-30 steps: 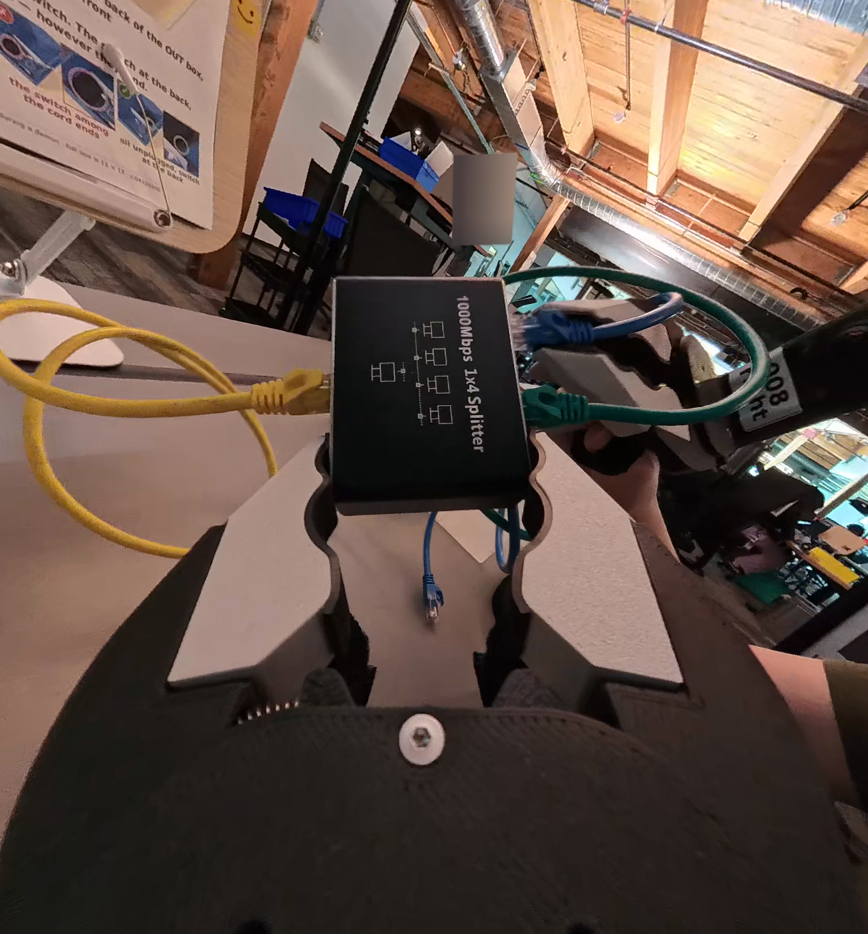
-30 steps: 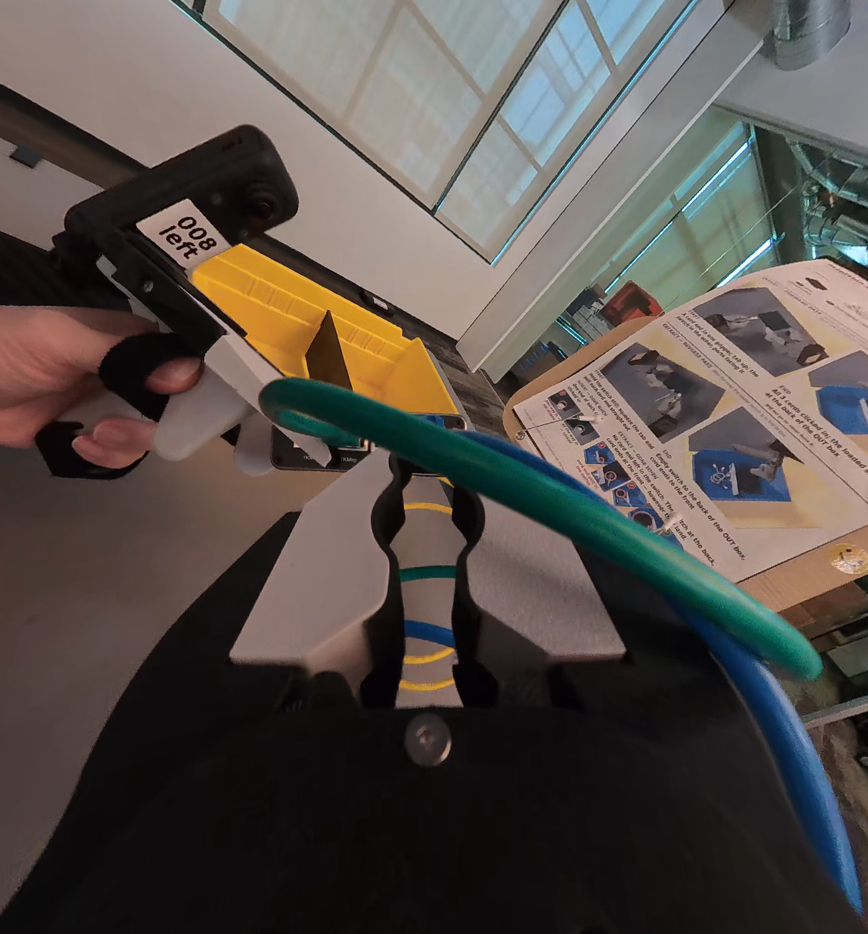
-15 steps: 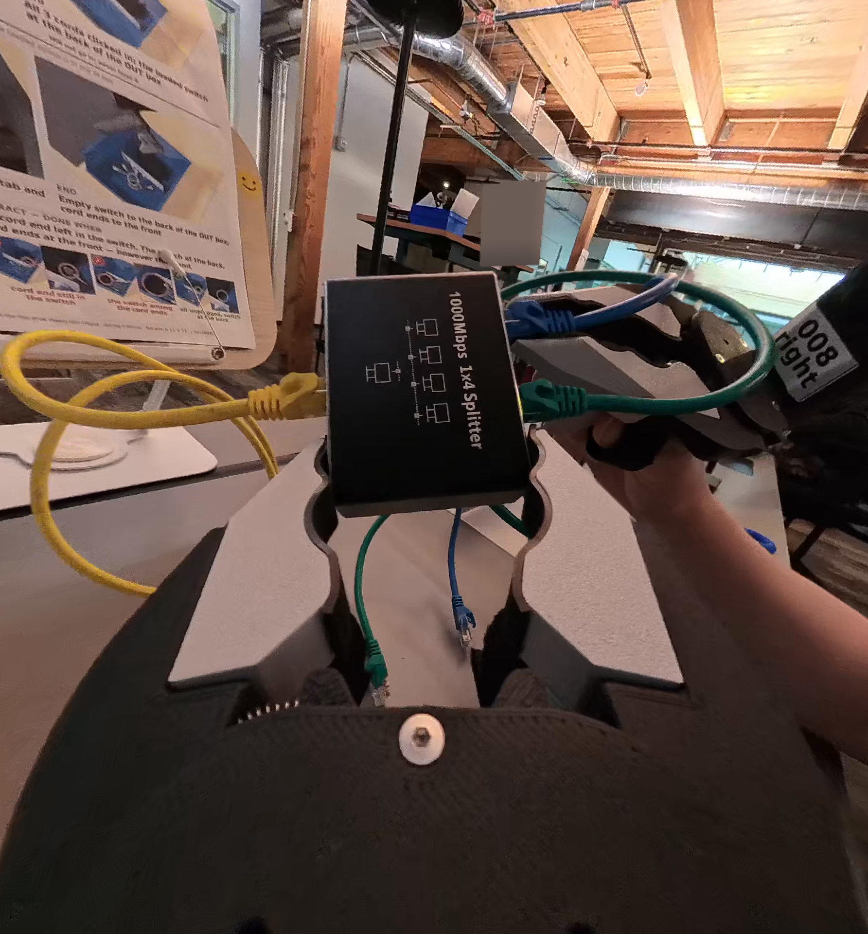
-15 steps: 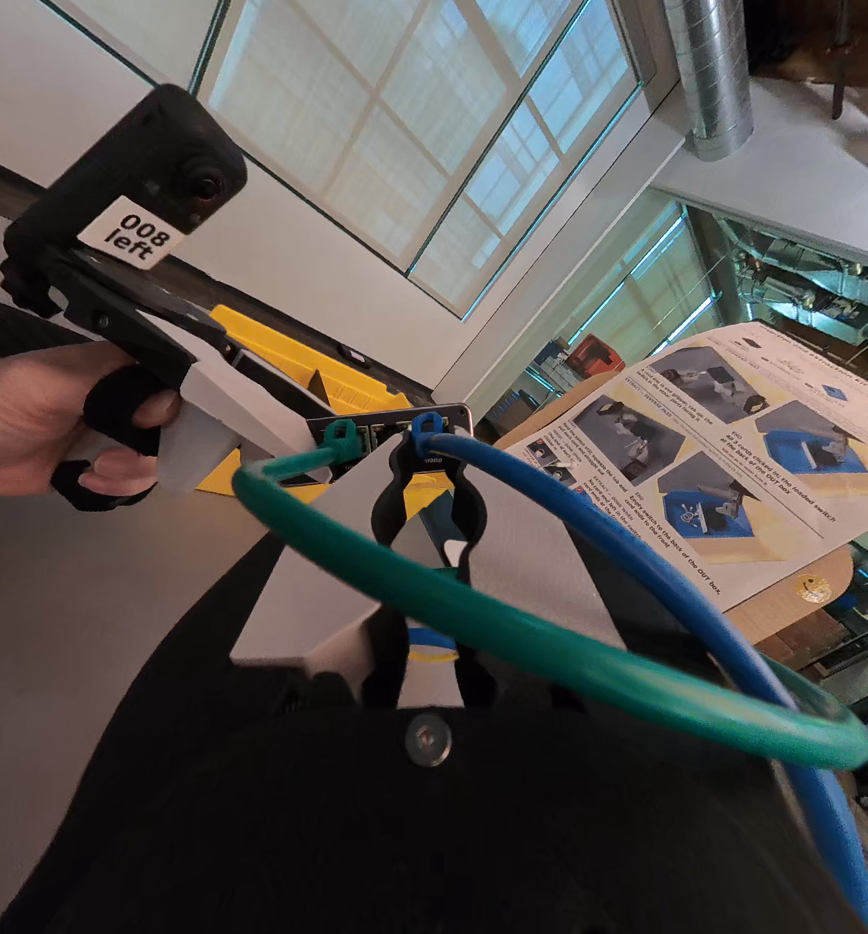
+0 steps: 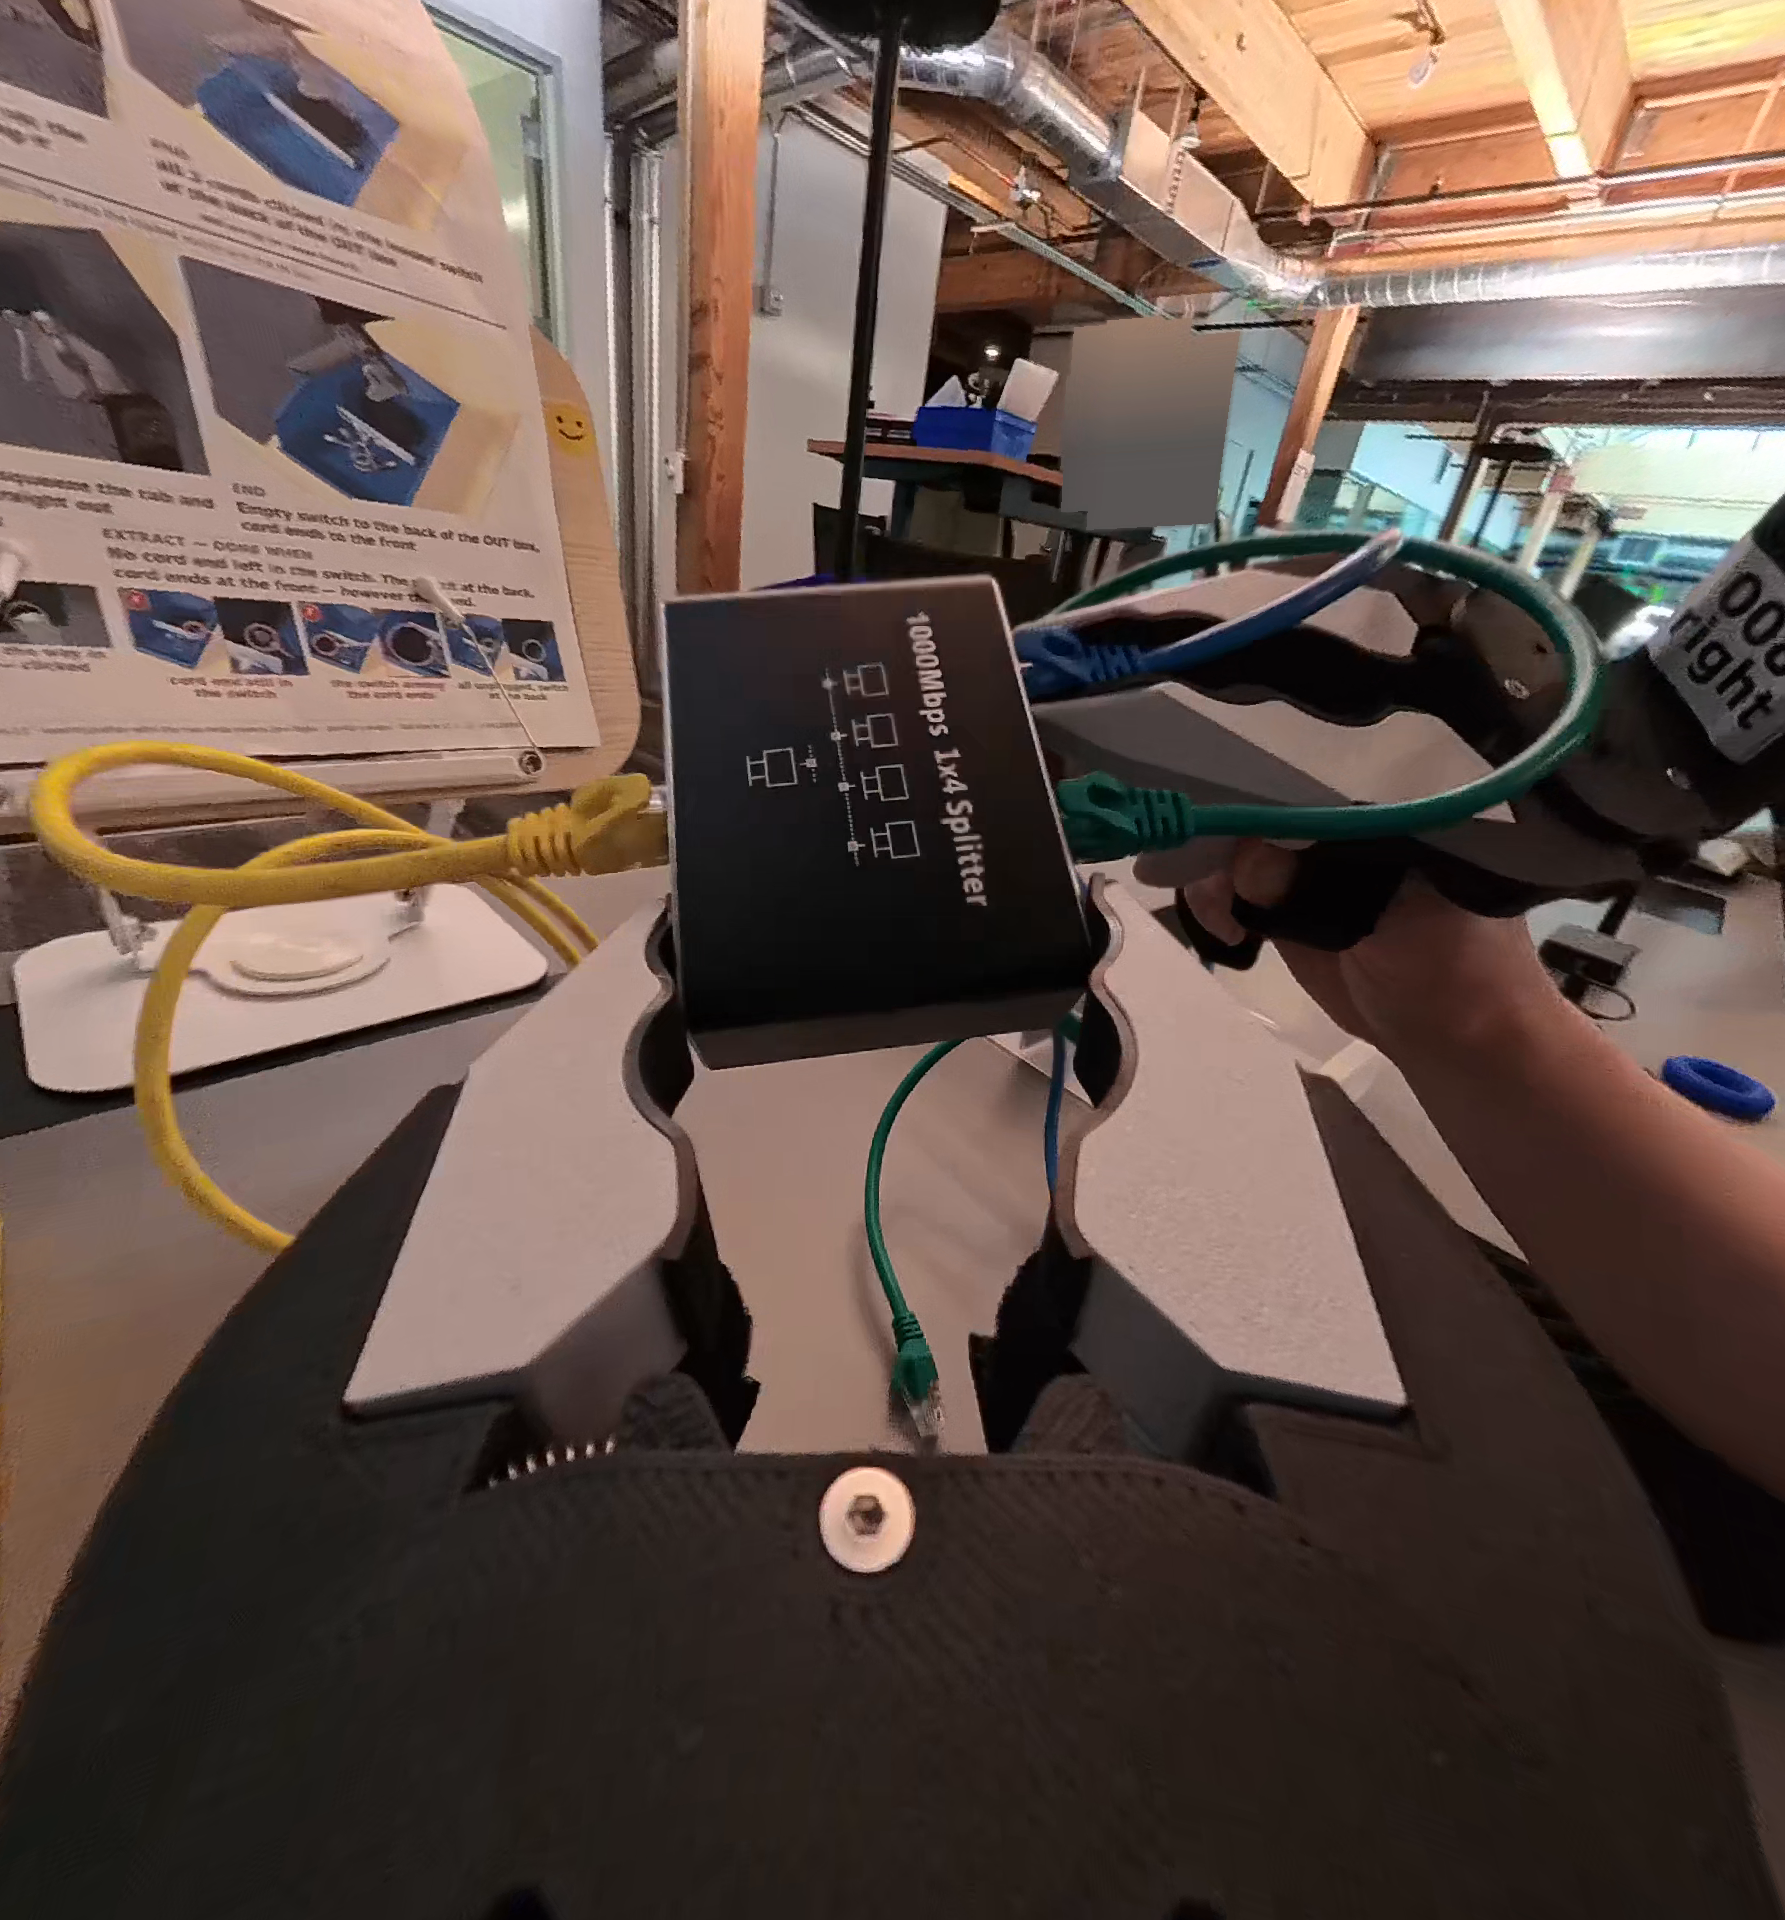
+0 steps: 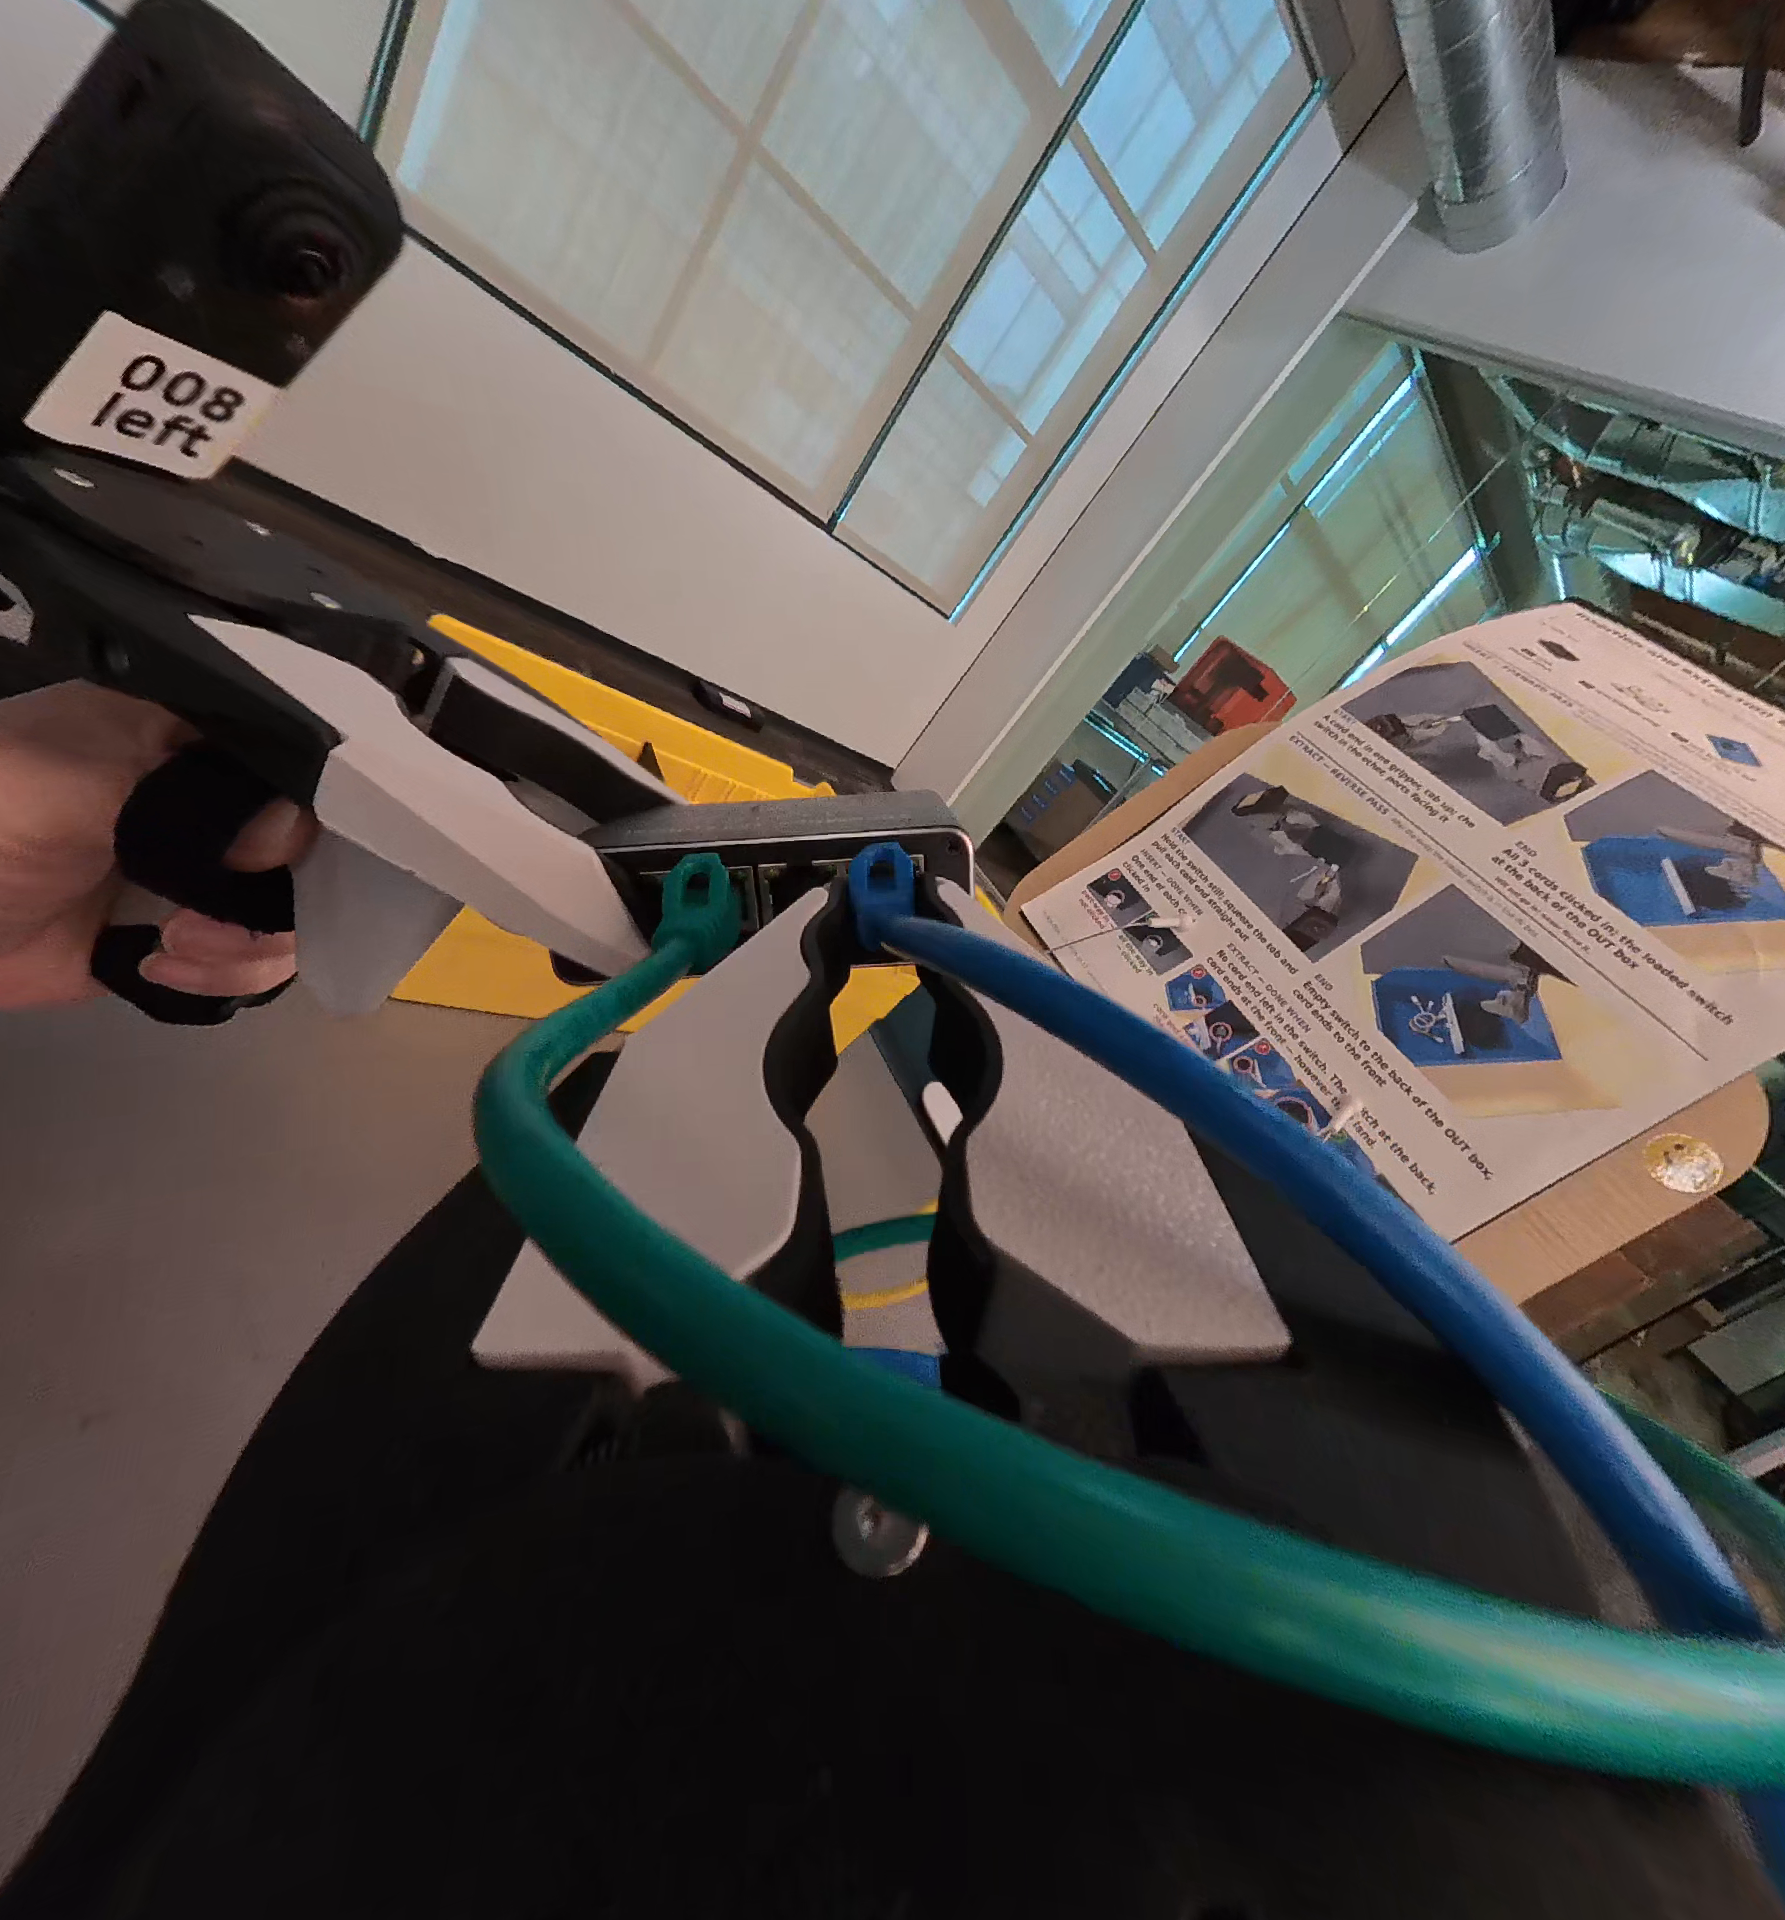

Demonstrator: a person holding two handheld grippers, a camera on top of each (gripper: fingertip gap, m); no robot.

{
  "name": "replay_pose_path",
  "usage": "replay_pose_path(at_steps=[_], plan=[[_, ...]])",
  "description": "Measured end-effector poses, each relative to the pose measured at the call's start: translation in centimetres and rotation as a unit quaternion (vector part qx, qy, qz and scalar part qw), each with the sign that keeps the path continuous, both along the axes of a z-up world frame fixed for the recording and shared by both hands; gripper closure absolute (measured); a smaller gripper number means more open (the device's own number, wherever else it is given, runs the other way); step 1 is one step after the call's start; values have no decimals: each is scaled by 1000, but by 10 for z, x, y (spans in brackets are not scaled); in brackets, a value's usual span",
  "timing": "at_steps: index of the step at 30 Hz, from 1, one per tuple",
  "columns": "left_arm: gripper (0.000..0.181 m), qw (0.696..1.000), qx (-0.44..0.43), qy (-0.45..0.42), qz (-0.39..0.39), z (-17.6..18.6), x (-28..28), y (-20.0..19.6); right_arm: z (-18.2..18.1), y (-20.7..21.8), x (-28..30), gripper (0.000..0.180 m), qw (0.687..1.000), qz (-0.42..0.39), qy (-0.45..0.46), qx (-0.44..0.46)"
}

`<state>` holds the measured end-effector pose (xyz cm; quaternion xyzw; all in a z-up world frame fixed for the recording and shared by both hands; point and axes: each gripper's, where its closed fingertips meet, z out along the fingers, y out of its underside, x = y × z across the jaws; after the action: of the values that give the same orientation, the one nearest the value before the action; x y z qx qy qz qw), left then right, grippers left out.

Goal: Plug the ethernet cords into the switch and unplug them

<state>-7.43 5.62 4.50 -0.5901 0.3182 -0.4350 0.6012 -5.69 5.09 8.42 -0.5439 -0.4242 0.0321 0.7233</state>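
My left gripper [image 5: 883,997] is shut on the near end of a black switch [image 5: 857,800] and holds it above the table. A yellow cord [image 5: 597,836] is plugged into its left side. A green cord's plug [image 5: 1116,821] and a blue cord's plug [image 5: 1064,657] sit in ports on its right side. My right gripper [image 6: 872,914] is shut on the blue plug [image 6: 877,878] at the port. The green plug [image 6: 696,899] sits just left of it. Both cords loop back over my right gripper. The green cord's loose end [image 5: 914,1382] hangs under the switch.
An instruction poster [image 5: 244,416] stands on a white base [image 5: 275,966] behind the yellow cord; it also shows in the right wrist view [image 6: 1439,935]. A yellow bin [image 6: 597,727] lies behind the left gripper. A blue ring [image 5: 1717,1086] lies on the grey table [image 5: 140,1195] at right. My hands' fingertips stand some 5 cm from each other.
Both grippers and the switch swung together, so the poster came into the left view. The right gripper stayed on the blue plug at the switch. The cords' loose ends now hang under the switch.
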Motion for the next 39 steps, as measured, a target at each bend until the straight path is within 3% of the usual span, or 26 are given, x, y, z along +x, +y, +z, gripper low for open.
replay_pose_path(at_steps=[1, 5, 7, 10, 12, 15, 18, 20, 23, 25, 27, 29, 32, 33, 34, 39], plan=[[108, 1000, -3, -2, 9, 0, -1, 3, -3, 4, 1, 167, 1000, -8, 2, -8], [107, 999, -21, 9, 27, -6, -5, 15, -17, 20, 3, 167, 999, -19, 16, -36], [107, 999, -24, 12, 38, -7, -10, 20, -27, 23, 1, 158, 998, -6, 12, -64], [108, 996, -19, 2, 84, -6, -30, 35, -67, 26, 2, 151, 984, 5, -69, -164], [108, 994, -17, 4, 108, -7, -41, 44, -106, 8, 5, 149, 950, 46, -161, -265], [107, 993, -10, 11, 115, -9, -43, 47, -147, -50, 13, 150, 872, 140, -270, -384], [108, 992, 26, 38, 118, -9, -37, 42, -121, -103, -1, 152, 847, 251, -253, -393], [108, 988, 79, 67, 116, -7, -29, 33, -74, -116, -17, 154, 877, 291, -180, -338], [107, 968, 182, 125, 117, -6, -11, 13, -4, -83, -9, 147, 934, 219, -9, -281], [107, 956, 231, 156, 95, -11, 6, -3, 11, -42, 20, 126, 937, 127, 105, -309], [107, 941, 276, 181, 71, -18, 23, -20, -1, -21, 37, 109, 901, 114, 177, -379], [107, 930, 304, 202, 47, -26, 37, -34, -36, -21, 40, 102, 832, 140, 186, -504], [107, 910, 344, 231, -14, -41, 55, -59, -69, -46, 30, 113, 727, 231, 157, -628], [107, 903, 354, 241, -33, -47, 61, -66, -75, -53, 27, 130, 703, 253, 146, -648], [107, 898, 358, 251, -45, -52, 64, -70, -82, -59, 26, 146, 694, 265, 122, -658], [106, 905, 347, 248, -15, -55, 65, -59, -87, -51, 32, 147, 714, 264, 107, -639]])
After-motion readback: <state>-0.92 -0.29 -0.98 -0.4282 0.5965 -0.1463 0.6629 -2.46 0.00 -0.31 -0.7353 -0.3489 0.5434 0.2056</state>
